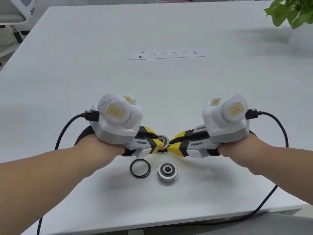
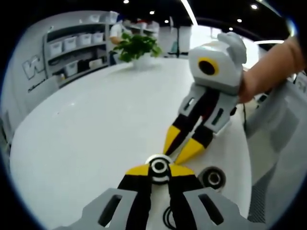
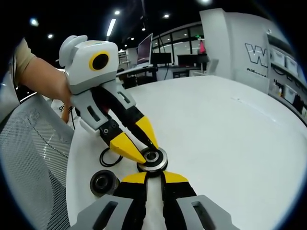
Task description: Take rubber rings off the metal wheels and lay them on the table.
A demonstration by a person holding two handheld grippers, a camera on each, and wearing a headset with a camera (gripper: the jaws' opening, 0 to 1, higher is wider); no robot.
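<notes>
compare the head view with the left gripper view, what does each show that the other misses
Head view adds: the power strip on the table and the person's left forearm.
Left gripper view adds: shelves of bins, ceiling lights and a person at the back.
Shared: the left tool and right tool meeting at the held wheel, the bare wheel, the loose rubber ring and the plant.
</notes>
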